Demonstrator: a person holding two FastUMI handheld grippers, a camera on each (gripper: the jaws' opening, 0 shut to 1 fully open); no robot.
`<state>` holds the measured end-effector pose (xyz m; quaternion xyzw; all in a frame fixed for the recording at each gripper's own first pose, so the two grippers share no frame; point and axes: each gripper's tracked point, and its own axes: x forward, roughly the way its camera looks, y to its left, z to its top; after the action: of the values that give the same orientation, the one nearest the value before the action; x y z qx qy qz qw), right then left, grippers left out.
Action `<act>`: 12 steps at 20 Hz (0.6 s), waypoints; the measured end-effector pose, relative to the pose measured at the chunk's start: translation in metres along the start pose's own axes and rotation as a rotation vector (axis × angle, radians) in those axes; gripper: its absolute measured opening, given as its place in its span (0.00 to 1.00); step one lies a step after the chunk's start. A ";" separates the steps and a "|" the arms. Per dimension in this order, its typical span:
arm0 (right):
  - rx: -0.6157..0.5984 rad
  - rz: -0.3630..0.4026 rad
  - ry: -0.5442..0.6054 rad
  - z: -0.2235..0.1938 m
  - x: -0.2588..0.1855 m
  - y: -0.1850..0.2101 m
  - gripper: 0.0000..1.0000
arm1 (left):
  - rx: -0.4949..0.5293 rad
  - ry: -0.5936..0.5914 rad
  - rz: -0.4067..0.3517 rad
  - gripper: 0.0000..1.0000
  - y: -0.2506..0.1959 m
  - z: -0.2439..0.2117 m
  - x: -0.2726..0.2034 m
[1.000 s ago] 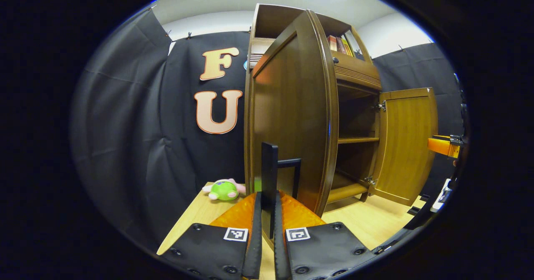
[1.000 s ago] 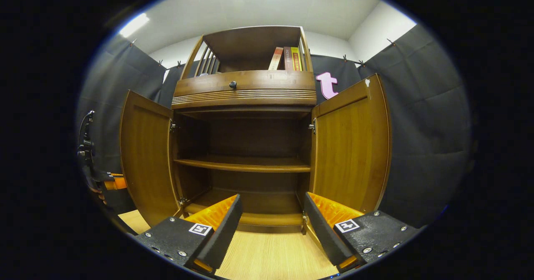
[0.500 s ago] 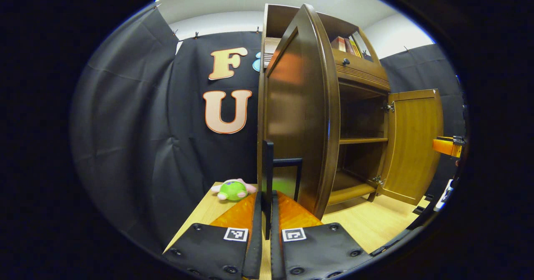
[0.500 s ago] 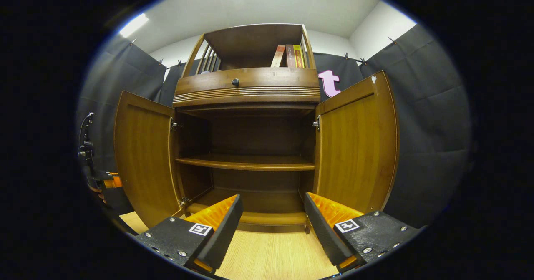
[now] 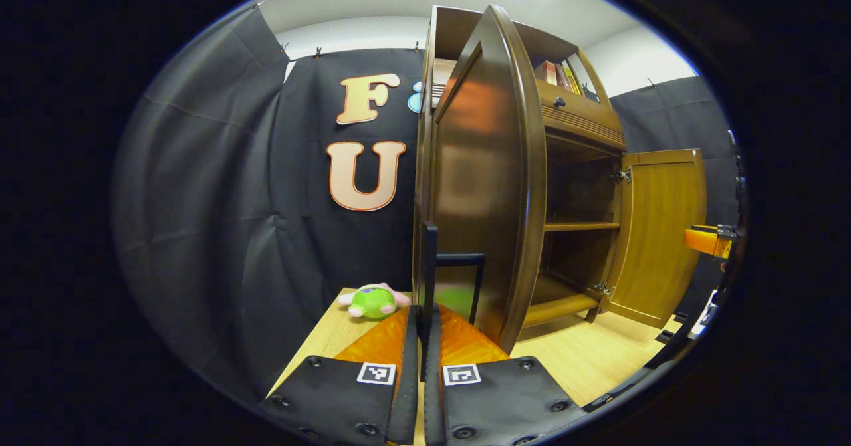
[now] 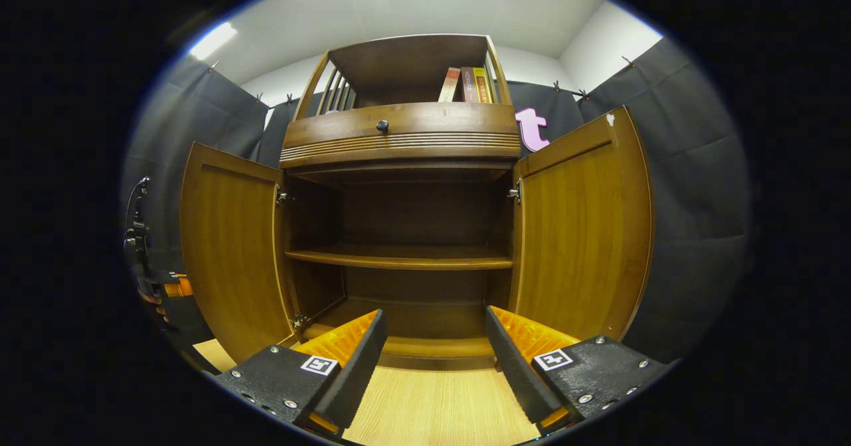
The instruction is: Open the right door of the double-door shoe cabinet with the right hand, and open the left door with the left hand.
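The brown shoe cabinet stands with both doors swung out. Its left door is close in front of me in the left gripper view, nearly edge-on. My left gripper is shut on the black handle of that door. The right door stands wide open, also seen in the left gripper view as the right door. My right gripper is open in front of the cabinet's lower compartment, holding nothing. The left door shows its inner face here, with the left gripper behind it.
A green plush toy lies on the light wooden surface left of the cabinet. Inside is a bare shelf. Books stand in the top rack above a drawer with a knob. Black cloth walls surround everything.
The left door has swung a little further out with my left gripper on its handle. The right gripper stays open and the cabinet has shifted slightly right in its view.
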<state>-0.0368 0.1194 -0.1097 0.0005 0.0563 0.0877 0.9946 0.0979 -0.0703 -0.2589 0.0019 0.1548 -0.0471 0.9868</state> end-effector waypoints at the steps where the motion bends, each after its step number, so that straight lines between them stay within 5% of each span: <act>1: 0.002 0.000 0.001 -0.002 0.001 -0.001 1.00 | -0.001 0.001 0.000 0.12 0.001 0.000 -0.001; 12: 0.027 0.010 0.007 -0.006 0.007 -0.007 1.00 | -0.016 0.016 -0.018 0.12 0.004 -0.002 -0.002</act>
<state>-0.0295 0.1139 -0.1162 0.0136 0.0610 0.0918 0.9938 0.0955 -0.0665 -0.2599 -0.0068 0.1630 -0.0549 0.9851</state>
